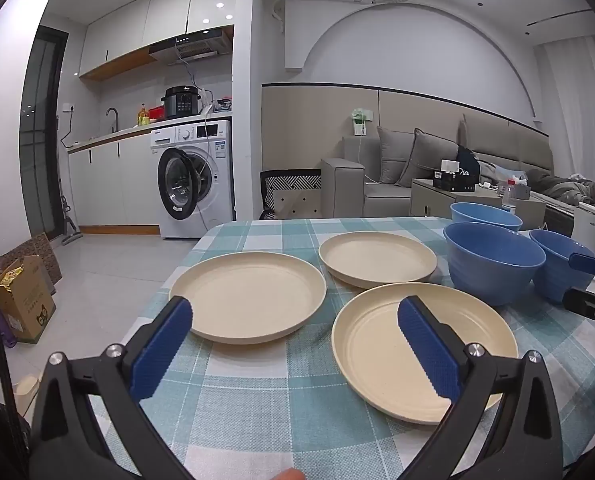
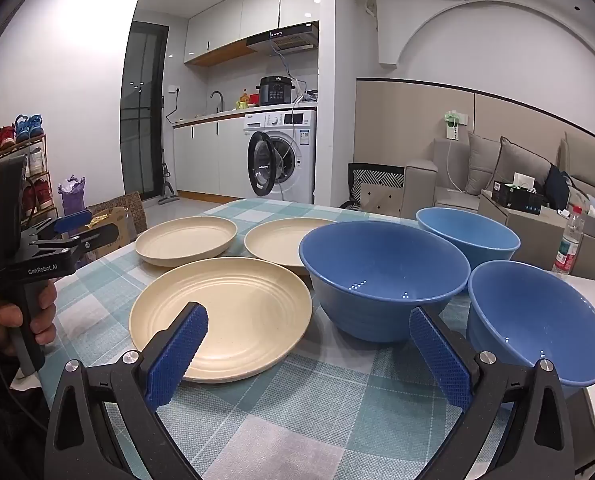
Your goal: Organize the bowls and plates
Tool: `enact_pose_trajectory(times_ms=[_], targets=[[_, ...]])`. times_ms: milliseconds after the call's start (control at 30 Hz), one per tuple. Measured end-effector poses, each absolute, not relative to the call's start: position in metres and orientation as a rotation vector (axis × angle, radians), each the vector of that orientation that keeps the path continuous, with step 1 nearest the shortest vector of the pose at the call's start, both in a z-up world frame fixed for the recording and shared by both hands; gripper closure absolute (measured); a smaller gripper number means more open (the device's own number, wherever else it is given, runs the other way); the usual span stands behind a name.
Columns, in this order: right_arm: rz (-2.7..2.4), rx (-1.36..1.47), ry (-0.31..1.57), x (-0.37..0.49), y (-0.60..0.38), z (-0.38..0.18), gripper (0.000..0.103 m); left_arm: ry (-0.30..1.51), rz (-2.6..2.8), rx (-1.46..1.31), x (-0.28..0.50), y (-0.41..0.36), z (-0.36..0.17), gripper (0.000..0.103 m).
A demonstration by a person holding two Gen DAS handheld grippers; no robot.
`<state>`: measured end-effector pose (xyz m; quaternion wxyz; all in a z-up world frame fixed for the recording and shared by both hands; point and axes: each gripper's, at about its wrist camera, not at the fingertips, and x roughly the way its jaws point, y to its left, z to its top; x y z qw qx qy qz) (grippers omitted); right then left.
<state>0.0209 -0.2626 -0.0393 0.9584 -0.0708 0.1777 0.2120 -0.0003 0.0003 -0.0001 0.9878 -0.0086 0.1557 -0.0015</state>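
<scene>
A table covered by a teal and white checked tablecloth point(image 1: 257, 400) fills the foreground. Behind it, a white washing machine point(image 1: 195, 178) stands with its round door open, under a counter holding a black pressure cooker point(image 1: 181, 101). A grey sofa point(image 1: 397, 176) with cushions sits to the right. A cardboard box point(image 1: 23, 300) rests on the floor at left. A shoe rack point(image 2: 13, 176) stands against the wall, and a plastic water bottle point(image 2: 569, 240) stands upright at right.

Black tool point(image 1: 295, 336), blue ribbed pads point(image 1: 161, 350), silver screws
</scene>
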Motion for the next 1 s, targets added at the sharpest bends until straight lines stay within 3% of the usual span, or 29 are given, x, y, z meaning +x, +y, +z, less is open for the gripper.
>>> enact_pose_trajectory(times_ms=[1000], targets=[[0.430, -0.143, 0.354, 0.021, -0.263, -0.040, 0.000, 0.353, -0.005, -0.024, 0.005, 0.002, -0.005, 0.000]])
